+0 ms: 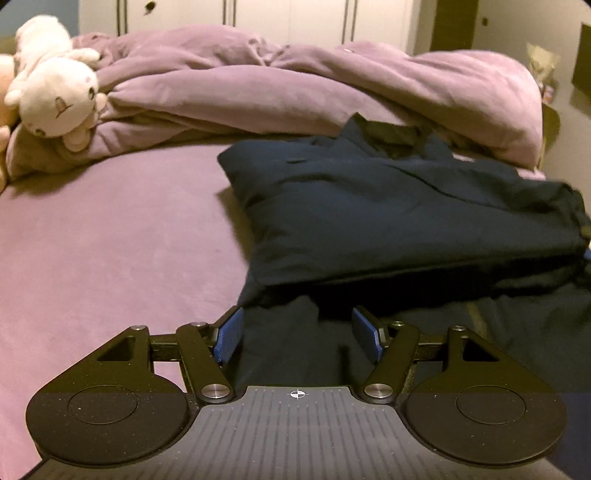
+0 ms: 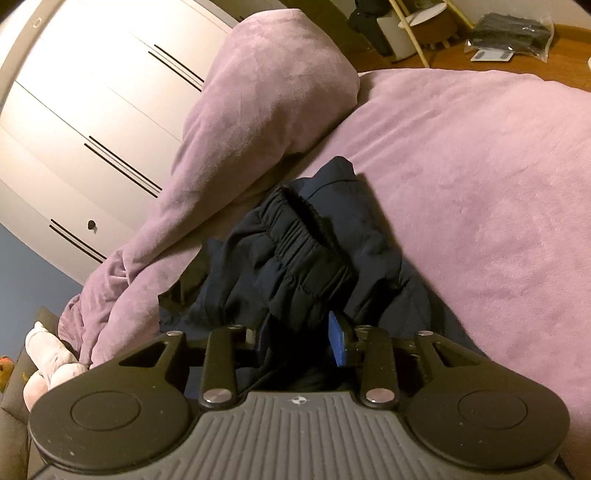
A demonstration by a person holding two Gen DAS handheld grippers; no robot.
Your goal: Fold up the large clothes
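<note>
A dark navy garment [image 1: 388, 218] lies partly folded on the purple bed sheet [image 1: 110, 251], its upper layers doubled over a lower layer. My left gripper [image 1: 297, 332] is open, its blue pads [image 1: 229, 334] either side of a flat strip of the navy cloth at the near edge. In the right wrist view my right gripper [image 2: 301, 343] is shut on a bunched part of the garment [image 2: 291, 258] by its elastic band and holds it raised above the sheet [image 2: 480, 192]. Its left pad is hidden by cloth.
A crumpled purple duvet [image 1: 295, 81] lies along the far side of the bed and also shows in the right wrist view [image 2: 240, 122]. A white plush toy [image 1: 55, 92] sits at the far left. White wardrobe doors [image 2: 92, 110] stand behind. Floor clutter [image 2: 509, 33] lies beyond the bed.
</note>
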